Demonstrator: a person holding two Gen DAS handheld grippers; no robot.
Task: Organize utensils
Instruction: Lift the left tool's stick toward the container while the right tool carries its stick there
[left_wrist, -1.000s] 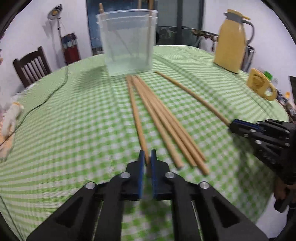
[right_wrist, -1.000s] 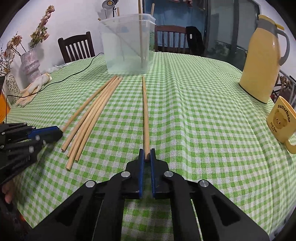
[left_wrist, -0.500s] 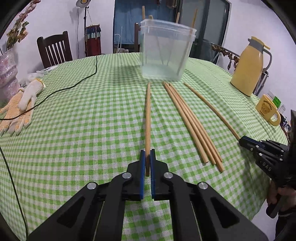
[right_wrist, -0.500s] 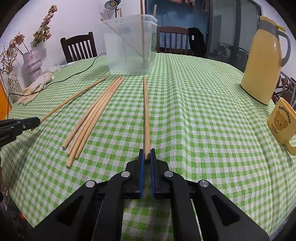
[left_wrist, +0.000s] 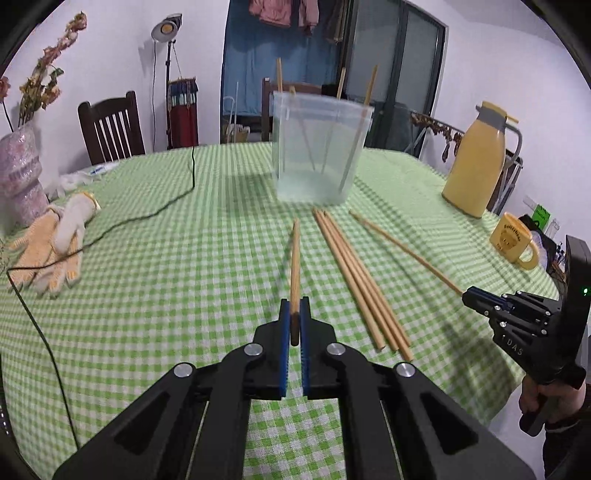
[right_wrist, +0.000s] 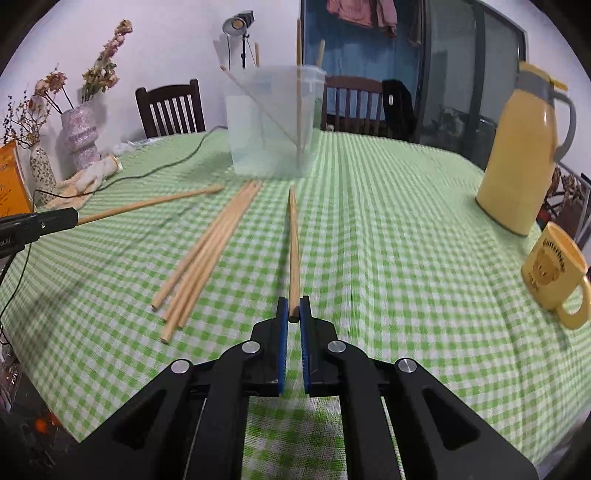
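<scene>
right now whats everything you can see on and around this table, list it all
chopsticks in tub: about four, tan, leaning inside the clear plastic tub
loose chopsticks: four as seen from the right wrist, tan, bundled on the cloth
held chopsticks: two, tan, one in the left gripper, one in the right gripper
tablecloth: one, green and white check
thermos jug: one, yellow, far right
mug: one, yellow, right edge
work gloves: a pair, cream, left side
cable: one, black, across the cloth
vase: one, pinkish, dried flowers
chair: dark wood, behind table
left gripper: black, blue pads, shut
right gripper: same, shut
</scene>
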